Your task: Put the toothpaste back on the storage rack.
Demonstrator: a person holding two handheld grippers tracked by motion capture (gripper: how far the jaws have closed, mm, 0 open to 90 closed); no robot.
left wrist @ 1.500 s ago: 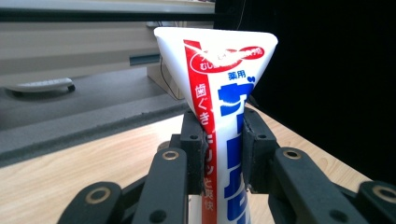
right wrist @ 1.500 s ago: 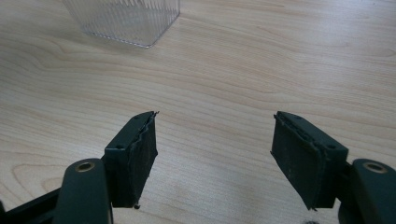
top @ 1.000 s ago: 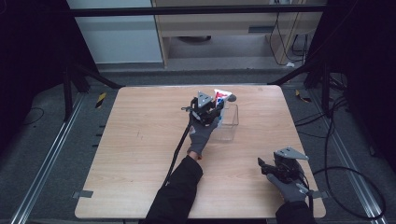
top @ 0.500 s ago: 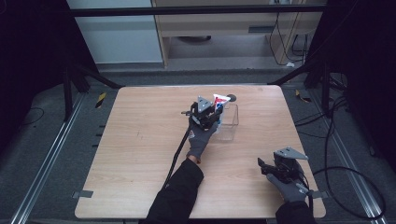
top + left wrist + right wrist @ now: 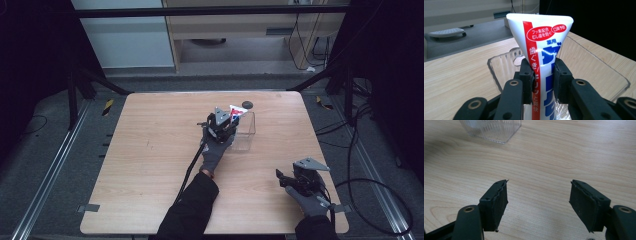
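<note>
My left gripper (image 5: 223, 125) (image 5: 543, 80) is shut on a white toothpaste tube (image 5: 238, 112) (image 5: 544, 47) with a red stripe and blue lettering. The tube stands upright, flat crimped end up. It hangs at the near-left side of a clear ribbed plastic container (image 5: 247, 135) (image 5: 586, 62) in the middle of the wooden table (image 5: 150, 175). The tube's lower end is hidden behind the jaws. My right gripper (image 5: 286, 180) (image 5: 539, 202) is open near the table's front right corner, its pads bare above the wood.
A small dark round object (image 5: 247, 104) lies on the table just behind the container. One corner of the container (image 5: 491, 128) shows at the top left of the right gripper view. A black cable (image 5: 190, 165) trails along the left forearm.
The left gripper with the tube has shifted slightly toward the person and lower in the high view, beside the container. The right gripper has stayed where it was.
</note>
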